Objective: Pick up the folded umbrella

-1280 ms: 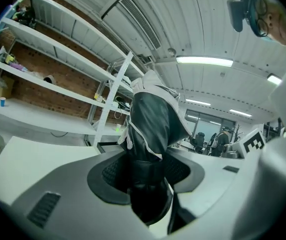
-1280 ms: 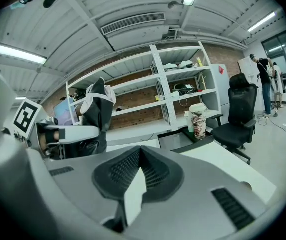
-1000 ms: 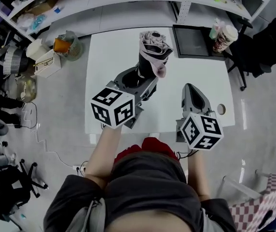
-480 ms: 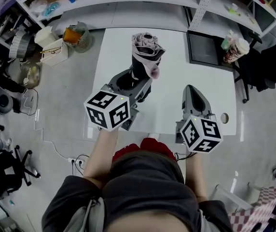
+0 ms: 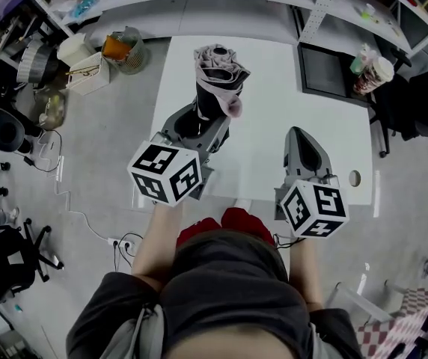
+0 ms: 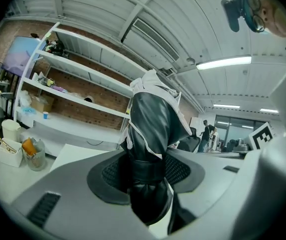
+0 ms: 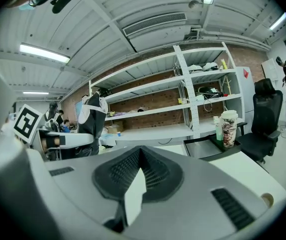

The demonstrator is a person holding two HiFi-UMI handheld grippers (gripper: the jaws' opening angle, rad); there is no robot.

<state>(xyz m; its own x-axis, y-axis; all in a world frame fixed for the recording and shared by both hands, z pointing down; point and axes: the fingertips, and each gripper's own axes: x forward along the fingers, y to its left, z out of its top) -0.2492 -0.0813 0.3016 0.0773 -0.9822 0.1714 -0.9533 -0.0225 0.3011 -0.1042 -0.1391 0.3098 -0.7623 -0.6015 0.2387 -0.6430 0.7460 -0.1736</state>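
Folded umbrella (image 5: 218,77) up over the white surface (image 5: 274,96), pinched at its strapped waist in the left tool (image 5: 201,126), pads pressed on either side. Best carried through by keeping the squeeze steady and the wrist level, so as not to let the top-heavy bundle lean or slide down through the pads. Worth holding on at the strap band, where bound tight, rather than on the loose folds above. No call to bring in the right tool (image 5: 301,134), hanging near the front edge of the surface with jaws pressed together on nothing; better kept apart from the load. Carried upright above the middle of the surface, apparently free of it, lower end down among the jaws and hard to make out. Glossy black cloth, edged in pale trim, cinched by a dark strap about the middle. Bunched at the top into soft, rumpled pleats of pinkish grey, with one small flap hanging out to the side. Likely slippery and yielding under pressure.
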